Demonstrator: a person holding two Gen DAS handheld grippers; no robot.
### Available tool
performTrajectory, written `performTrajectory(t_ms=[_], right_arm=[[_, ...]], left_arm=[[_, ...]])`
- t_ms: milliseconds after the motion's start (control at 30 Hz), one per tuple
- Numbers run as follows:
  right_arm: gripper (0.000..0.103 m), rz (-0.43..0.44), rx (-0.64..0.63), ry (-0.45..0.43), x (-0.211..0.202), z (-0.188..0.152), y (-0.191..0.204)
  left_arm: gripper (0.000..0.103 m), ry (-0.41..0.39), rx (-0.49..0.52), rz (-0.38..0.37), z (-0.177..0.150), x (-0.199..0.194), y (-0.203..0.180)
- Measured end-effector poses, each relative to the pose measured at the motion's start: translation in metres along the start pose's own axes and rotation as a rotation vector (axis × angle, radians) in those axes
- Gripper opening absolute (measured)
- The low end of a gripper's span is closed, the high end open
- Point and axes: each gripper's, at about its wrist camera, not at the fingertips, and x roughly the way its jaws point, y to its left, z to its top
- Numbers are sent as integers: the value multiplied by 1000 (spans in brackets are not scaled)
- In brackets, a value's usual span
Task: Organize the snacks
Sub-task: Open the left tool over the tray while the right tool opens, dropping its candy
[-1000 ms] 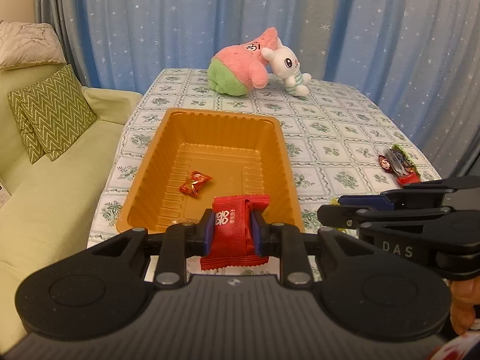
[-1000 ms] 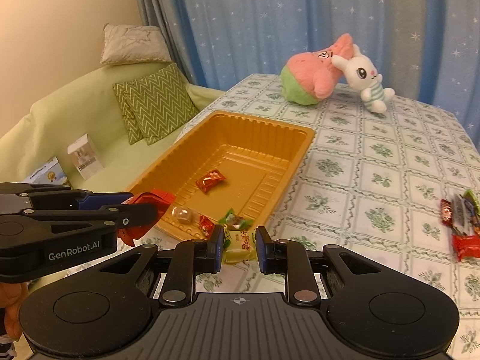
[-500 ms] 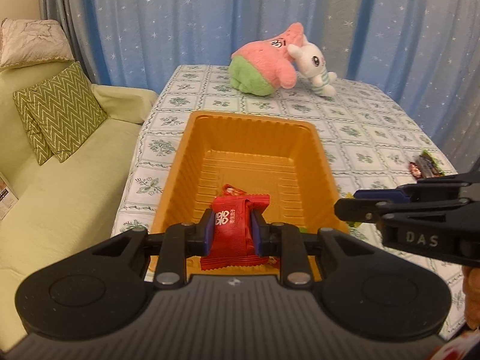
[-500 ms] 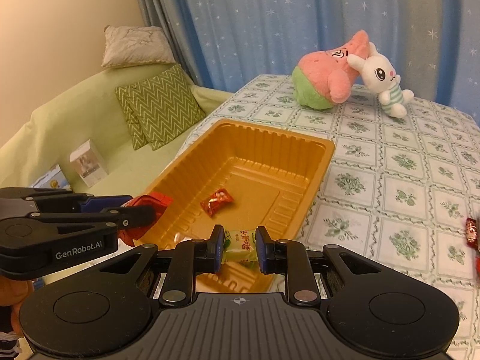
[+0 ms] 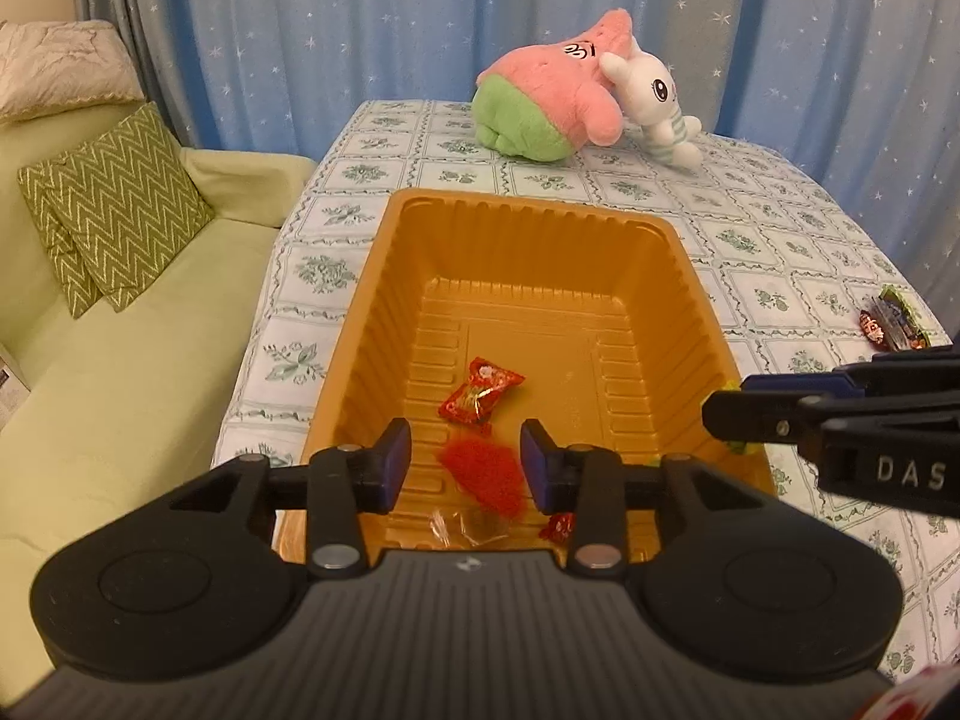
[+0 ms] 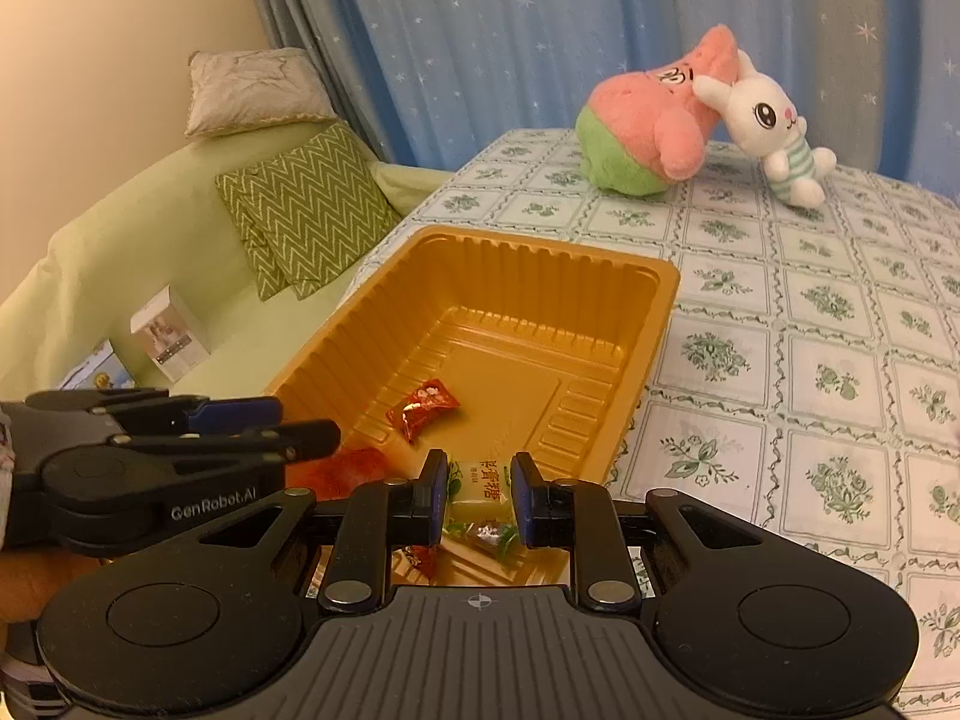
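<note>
the left hand-held gripper (image 5: 467, 463) hangs over the near end of the orange plastic tray (image 5: 384, 294), its jaws spread apart with nothing between them. a blurred red snack packet (image 5: 483, 476) shows just below the gap, apart from both pads. a red foil candy (image 5: 479, 399) lies on the tray floor. the right hand-held gripper (image 6: 479, 497) is clamped on a pale yellow-green candy packet (image 6: 479, 489) above the tray's near right corner. more snacks (image 5: 893, 321) sit on the desk (image 5: 798, 252), well apart from the tray.

Open room in the far half of the tray

The orange tray (image 5: 660, 252) holds wrappers only at lower centre; plush toys (image 5: 558, 102) block the counter (image 5: 780, 228) at upper centre, right tongs (image 5: 738, 414) crowd the right rim.
</note>
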Motion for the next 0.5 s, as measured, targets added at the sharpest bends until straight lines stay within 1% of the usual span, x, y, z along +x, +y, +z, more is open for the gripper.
performTrajectory(t_ms=[167, 233, 400, 433, 467, 500], right_arm=[[23, -5, 8, 3, 2, -1, -3], [23, -5, 18, 2, 3, -1, -4], [23, 18, 42, -7, 4, 4, -4], [23, 34, 47, -15, 4, 5, -4], [30, 46, 47, -19, 4, 6, -4], [43, 47, 49, -19, 4, 7, -3]], left_arm=[[39, -9, -20, 30, -9, -9, 5], [40, -17, -41, 29, -13, -14, 8], [42, -29, -63, 38, -18, -23, 11], [44, -31, -67, 40, -18, -25, 12], [47, -34, -72, 42, -19, -27, 12], [48, -36, -77, 44, -19, -29, 12]])
